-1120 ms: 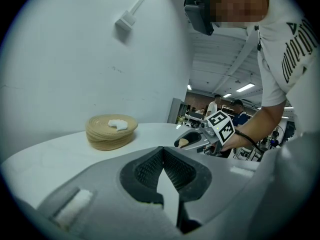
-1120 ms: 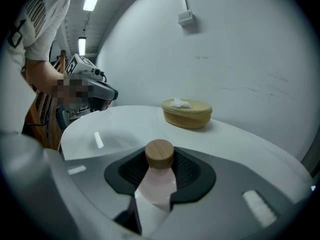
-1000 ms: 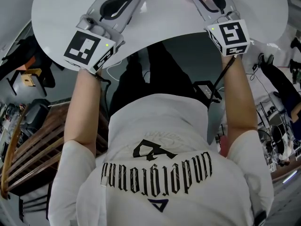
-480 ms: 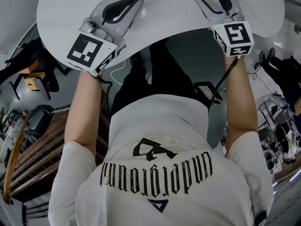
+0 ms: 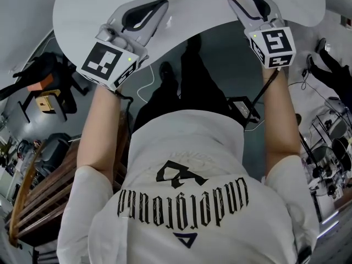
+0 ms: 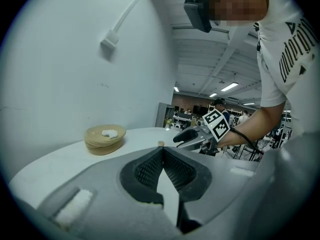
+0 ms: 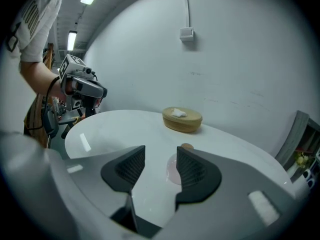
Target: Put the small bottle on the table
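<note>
Small bottle (image 7: 172, 166), pinkish and see-through with a cork-coloured top, sits on the round white table (image 7: 115, 129), free of both tools. In the right gripper view it shows just past the jaw tips, partly hidden behind the right-hand jaw. The right gripper (image 7: 161, 151) hangs over the table's near part with its jaws spread wide. They have just been opening and then drew in slightly. Nothing is pressed between the ribbed pads, and only the table top and a slice of the bottle show through the gap.

The left gripper (image 6: 162, 151) is held over the table's near edge on the other side. Its jaws are closed, tips meeting, with nothing caught between them. Past those tips, the bottle's cork-coloured top peeps up from the table.

Farther across the table, toward the pale wall (image 7: 240, 74), rests a shallow tan bowl (image 7: 182, 119) with a small white lump (image 7: 178, 113) in it. The head view shows the person's bare forearms reaching to the table edge, with a marker cube (image 5: 270, 47) on the right tool and another (image 5: 109, 65) on the left.
</note>
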`<state>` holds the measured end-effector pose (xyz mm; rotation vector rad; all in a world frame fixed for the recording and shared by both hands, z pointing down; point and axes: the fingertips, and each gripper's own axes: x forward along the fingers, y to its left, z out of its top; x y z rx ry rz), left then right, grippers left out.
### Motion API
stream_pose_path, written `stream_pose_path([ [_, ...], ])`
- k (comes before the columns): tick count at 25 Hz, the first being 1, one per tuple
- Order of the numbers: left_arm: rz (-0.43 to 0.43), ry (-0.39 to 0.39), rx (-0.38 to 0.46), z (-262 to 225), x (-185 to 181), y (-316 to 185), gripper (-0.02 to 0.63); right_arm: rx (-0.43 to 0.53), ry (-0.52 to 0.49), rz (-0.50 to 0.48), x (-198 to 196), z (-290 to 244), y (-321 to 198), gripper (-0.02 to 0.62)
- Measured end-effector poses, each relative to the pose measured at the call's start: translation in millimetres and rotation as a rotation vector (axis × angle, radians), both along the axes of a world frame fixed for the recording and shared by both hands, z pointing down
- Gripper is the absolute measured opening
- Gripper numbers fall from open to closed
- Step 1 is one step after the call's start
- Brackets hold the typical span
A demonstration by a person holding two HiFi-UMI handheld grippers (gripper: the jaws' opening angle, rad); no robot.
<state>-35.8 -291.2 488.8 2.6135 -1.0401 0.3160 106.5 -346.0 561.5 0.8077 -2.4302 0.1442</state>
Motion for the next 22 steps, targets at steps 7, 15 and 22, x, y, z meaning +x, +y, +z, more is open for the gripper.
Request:
stream_pose_path([
  [7,0.016,-0.002,0.025,-27,0,54,0.006,0.052,-0.048,0.007,-1,-45,65,0.095],
  [15,0.046,0.012,0.069,-58,-18,120,0.006,0.098,-0.126,0.049,-22,-94,137,0.049],
  [22,0.067,0.034,0.114,-99,-22,168,0.006,0.137,-0.141,0.068,-25,-138,187,0.026],
])
